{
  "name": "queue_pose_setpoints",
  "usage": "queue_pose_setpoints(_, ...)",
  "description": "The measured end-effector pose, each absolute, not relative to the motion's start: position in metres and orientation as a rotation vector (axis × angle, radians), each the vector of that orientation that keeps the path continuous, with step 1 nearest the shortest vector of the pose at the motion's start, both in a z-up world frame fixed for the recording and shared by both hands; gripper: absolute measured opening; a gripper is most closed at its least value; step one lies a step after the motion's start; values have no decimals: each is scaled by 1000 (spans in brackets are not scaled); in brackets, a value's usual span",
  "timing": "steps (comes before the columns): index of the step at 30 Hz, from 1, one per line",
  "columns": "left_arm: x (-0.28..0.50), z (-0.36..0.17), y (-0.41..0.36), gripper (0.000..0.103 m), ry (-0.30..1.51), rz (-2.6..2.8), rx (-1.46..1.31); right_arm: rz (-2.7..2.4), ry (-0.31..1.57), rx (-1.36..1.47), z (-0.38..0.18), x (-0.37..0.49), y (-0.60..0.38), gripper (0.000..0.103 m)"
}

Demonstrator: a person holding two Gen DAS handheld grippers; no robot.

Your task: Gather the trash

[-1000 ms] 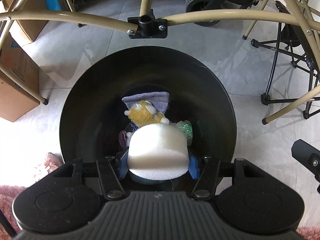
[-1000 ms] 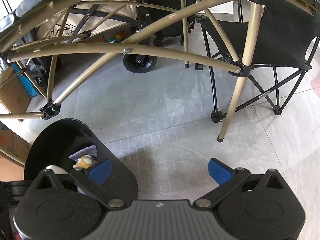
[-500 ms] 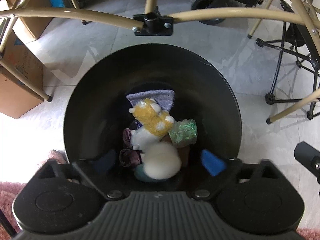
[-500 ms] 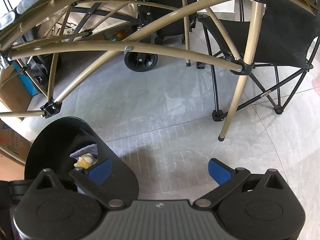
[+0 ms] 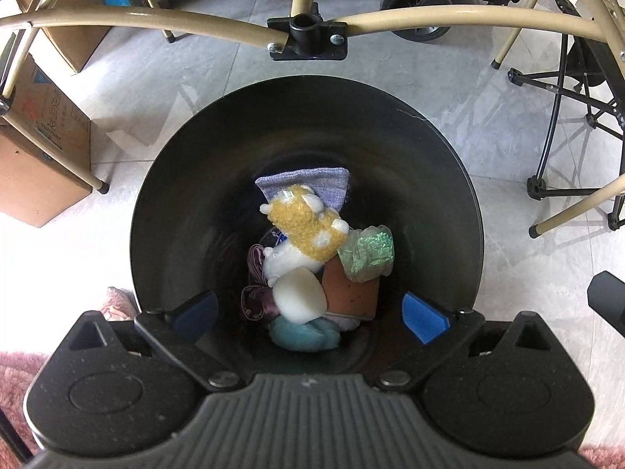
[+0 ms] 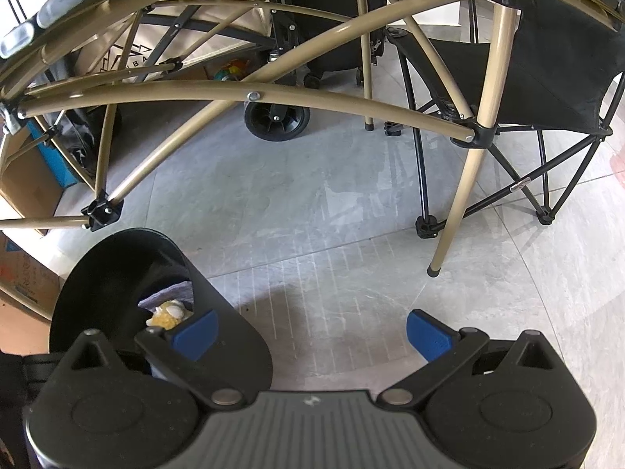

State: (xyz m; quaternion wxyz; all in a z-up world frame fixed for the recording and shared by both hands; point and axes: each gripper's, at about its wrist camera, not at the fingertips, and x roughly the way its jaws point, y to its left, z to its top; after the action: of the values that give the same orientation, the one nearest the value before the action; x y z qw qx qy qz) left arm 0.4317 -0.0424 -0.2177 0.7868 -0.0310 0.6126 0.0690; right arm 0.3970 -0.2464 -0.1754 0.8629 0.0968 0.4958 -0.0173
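We read "SUNTORY" on the cardboard box (image 5: 43, 144) at left. Left gripper (image 5: 310, 314) hangs wide, empty, over the black bin (image 5: 449, 164). White foam piece (image 5: 300, 294) lies inside on the trash pile, beside the yellow plush (image 5: 306, 224). Tan tube frame (image 5: 429, 13) crosses beyond. Right gripper (image 6: 311, 336) wide, empty, over tile floor (image 6: 312, 203); folding chair (image 6: 547, 78) at right.

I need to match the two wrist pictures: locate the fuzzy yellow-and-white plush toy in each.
Left wrist: plush toy at picture centre, atop the pile inside the bin.
Right wrist: plush toy lower left, mostly hidden.
Shared landmark: round black plastic bin.
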Motion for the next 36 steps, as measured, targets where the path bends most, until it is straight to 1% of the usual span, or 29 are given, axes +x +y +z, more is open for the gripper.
queue_pose_setpoints(9, 430, -213, -39, 103, 1296, 148, -69, -30, 1035, 199, -174, 396, -246, 103)
queue_pose_setpoints(14, 420, -194, -35, 103, 1218, 137, -66, -5, 1007, 192, -166, 391, -243, 103)
queue_pose_setpoints(21, 378, -141, -19, 103, 1008, 131, -53, 53, 912, 162, -137, 366, -234, 103)
queue_pose_setpoints(29, 294, -58, 14, 103, 729, 86, -62, 171, 719, 152, -72, 306, -215, 103)
queue_pose_setpoints(32, 259, -35, 25, 103, 663, 79, -51, 195, 655, 94, -51, 273, -205, 103)
queue_pose_setpoints(36, 210, -14, 37, 103, 600, 72, -43, 227, 626, 80, -34, 227, -200, 103)
